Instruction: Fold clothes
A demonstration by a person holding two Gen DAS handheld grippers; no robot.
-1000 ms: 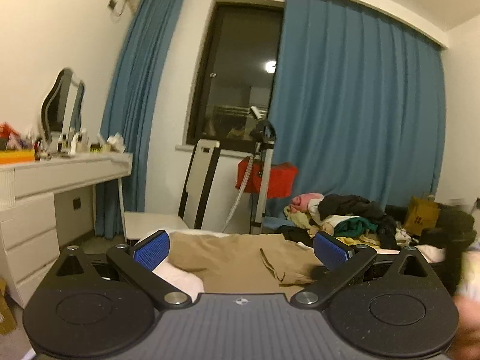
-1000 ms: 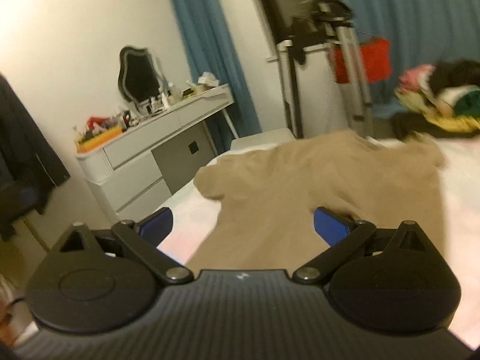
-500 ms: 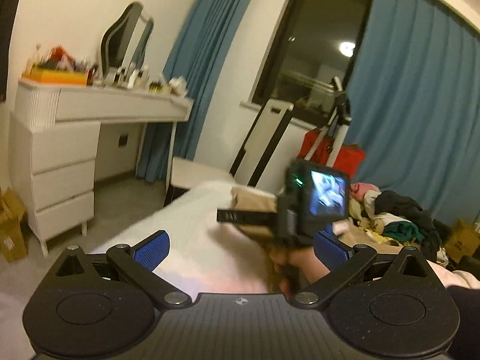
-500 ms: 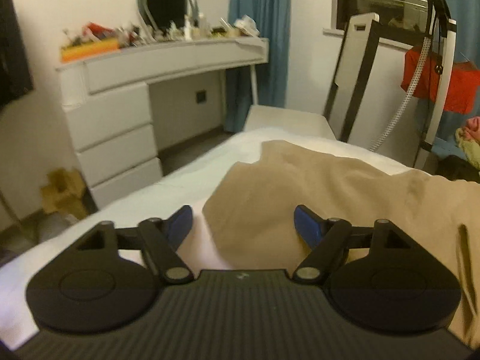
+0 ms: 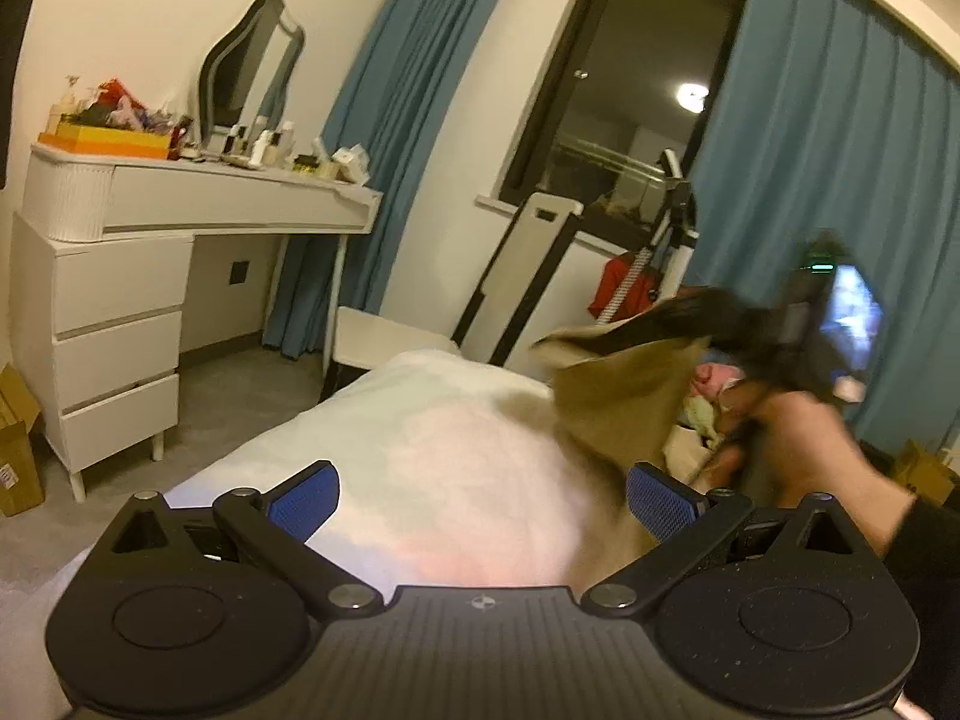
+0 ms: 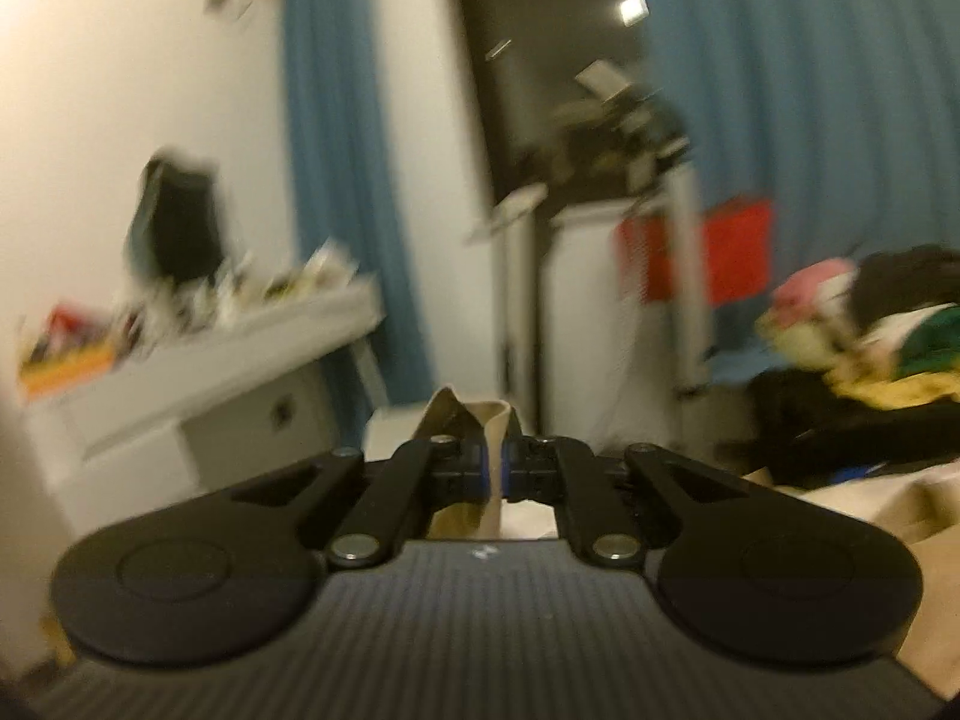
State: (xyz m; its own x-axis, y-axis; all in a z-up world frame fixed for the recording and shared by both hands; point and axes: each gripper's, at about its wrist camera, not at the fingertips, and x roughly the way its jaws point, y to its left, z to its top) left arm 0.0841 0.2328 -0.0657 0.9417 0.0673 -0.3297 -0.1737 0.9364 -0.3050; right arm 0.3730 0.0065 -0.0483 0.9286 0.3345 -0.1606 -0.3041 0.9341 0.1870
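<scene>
Our bedroom at night

We see a white dressing table (image 5: 198, 204) with its mirror (image 5: 249, 69) on the left, blue curtains (image 5: 834, 150) flanking a dark window (image 5: 624, 120), and grey floor (image 5: 240, 378).

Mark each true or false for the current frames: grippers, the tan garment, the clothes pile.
1. The right gripper is shut on the tan garment. True.
2. The left gripper holds the garment too. False: its jaws stand open, with nothing between them.
3. The garment lies flat on the white bed. False: one edge is lifted.
4. A clothes pile sits by the blue curtain. True.
</scene>
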